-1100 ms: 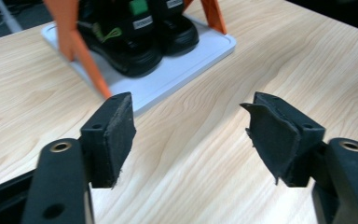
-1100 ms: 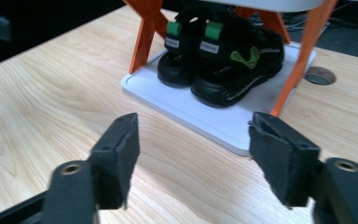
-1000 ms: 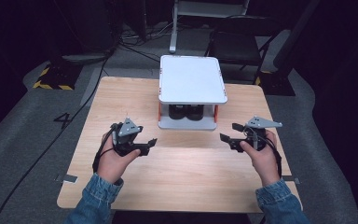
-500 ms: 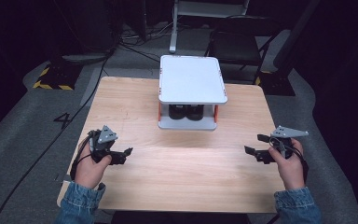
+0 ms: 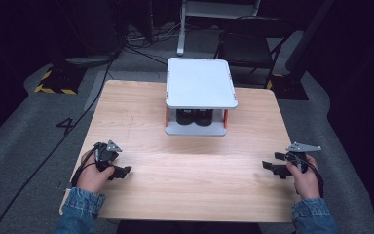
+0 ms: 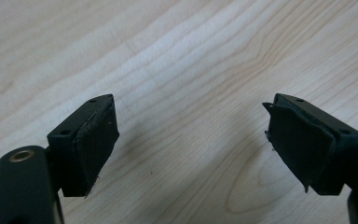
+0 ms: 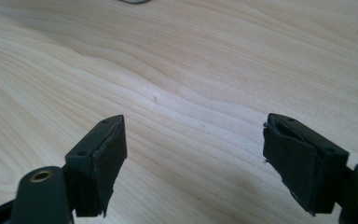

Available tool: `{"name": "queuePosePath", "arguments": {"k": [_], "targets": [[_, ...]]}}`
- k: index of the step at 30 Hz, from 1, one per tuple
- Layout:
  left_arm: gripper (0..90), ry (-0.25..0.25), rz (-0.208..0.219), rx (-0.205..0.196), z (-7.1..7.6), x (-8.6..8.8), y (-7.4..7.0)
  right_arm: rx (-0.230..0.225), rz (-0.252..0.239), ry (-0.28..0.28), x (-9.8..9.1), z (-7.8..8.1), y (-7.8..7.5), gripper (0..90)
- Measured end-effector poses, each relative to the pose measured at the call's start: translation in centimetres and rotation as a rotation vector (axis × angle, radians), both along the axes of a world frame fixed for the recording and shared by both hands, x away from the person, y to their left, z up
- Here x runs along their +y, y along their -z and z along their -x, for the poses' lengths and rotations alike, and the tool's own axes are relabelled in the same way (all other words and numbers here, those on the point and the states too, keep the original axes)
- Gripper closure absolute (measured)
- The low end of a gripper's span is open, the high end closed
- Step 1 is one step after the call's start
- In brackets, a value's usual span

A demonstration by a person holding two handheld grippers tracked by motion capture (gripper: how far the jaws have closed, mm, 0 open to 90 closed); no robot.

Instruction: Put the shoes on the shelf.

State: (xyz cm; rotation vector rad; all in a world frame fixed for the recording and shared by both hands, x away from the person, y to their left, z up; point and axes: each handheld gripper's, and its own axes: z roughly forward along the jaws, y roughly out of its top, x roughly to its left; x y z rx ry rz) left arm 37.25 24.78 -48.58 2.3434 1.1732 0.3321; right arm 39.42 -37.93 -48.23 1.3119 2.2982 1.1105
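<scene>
My left gripper (image 5: 120, 171) lies low over the wooden table (image 5: 185, 170) near its front left, pointing right. Its jaws stand open and have just been opening, with bare wood between them (image 6: 191, 126). My right gripper (image 5: 271, 168) sits near the front right edge and points left. Its jaws are open too, have just been closing a little, and hold nothing (image 7: 196, 140). A white two-level stand (image 5: 200, 83) with orange posts rests at the table's far middle. Two dark round objects (image 5: 195, 117) sit on its lower shelf, well away from both grippers.
A dark folding chair (image 5: 246, 46) and a white frame stand behind the table. Cables (image 5: 92, 97) run over the grey floor at left, near a yellow-and-black striped block (image 5: 53, 85). Open wood lies between the two grippers.
Both hands have drawn apart toward the table's left and right sides, come nearer the front edge and sunk closer to the wood. The stand has stayed put.
</scene>
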Motion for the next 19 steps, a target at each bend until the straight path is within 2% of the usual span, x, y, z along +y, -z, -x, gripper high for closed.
{"name": "queuePosePath", "arguments": {"k": [1,2,3,4,7,8,9,10,12,13,16,19], "targets": [[16.4,-0.007,0.012,-0.003,0.0,0.2,0.3,0.002,0.017,0.011,-0.1,-0.2,0.6,22.2],[15.3,-0.016,0.036,-0.013,0.0,0.4,0.5,0.0,0.064,0.033,-0.1,-0.5,1.5,22.2],[15.6,-0.026,0.053,-0.04,-0.1,0.7,0.7,-0.036,0.077,0.042,0.0,-0.5,1.8,22.3],[15.5,-0.035,0.06,-0.047,-0.1,0.8,0.8,-0.052,0.084,0.041,0.1,-0.6,1.9,22.1],[14.9,-0.038,0.07,-0.069,-0.3,0.9,1.0,-0.06,0.092,0.032,0.4,-0.6,2.0,18.9],[13.2,-0.036,0.092,-0.093,-0.4,1.1,1.3,-0.069,0.096,0.029,0.6,-0.7,2.2,16.6],[3.5,-0.049,0.113,-0.127,-0.6,1.1,2.0,-0.07,0.119,0.02,1.0,-0.8,2.2,13.7],[0.0,-0.049,0.113,-0.127,-0.6,1.1,2.0,-0.07,0.119,0.02,1.0,-0.8,2.2,13.7],[0.0,-0.061,0.111,-0.13,-0.8,1.1,2.0,-0.068,0.122,0.029,1.1,-0.8,2.2,12.7],[0.0,-0.093,0.106,-0.134,-1.0,0.9,2.0,-0.064,0.122,0.035,1.3,-0.9,2.3,10.1],[0.0,-0.14,0.109,-0.134,-1.2,0.3,2.0,-0.059,0.131,0.028,1.6,-1.1,2.3,6.2],[0.0,-0.135,0.111,-0.134,-1.4,0.3,2.0,-0.056,0.134,0.018,1.7,-1.3,2.3,4.6]]}}
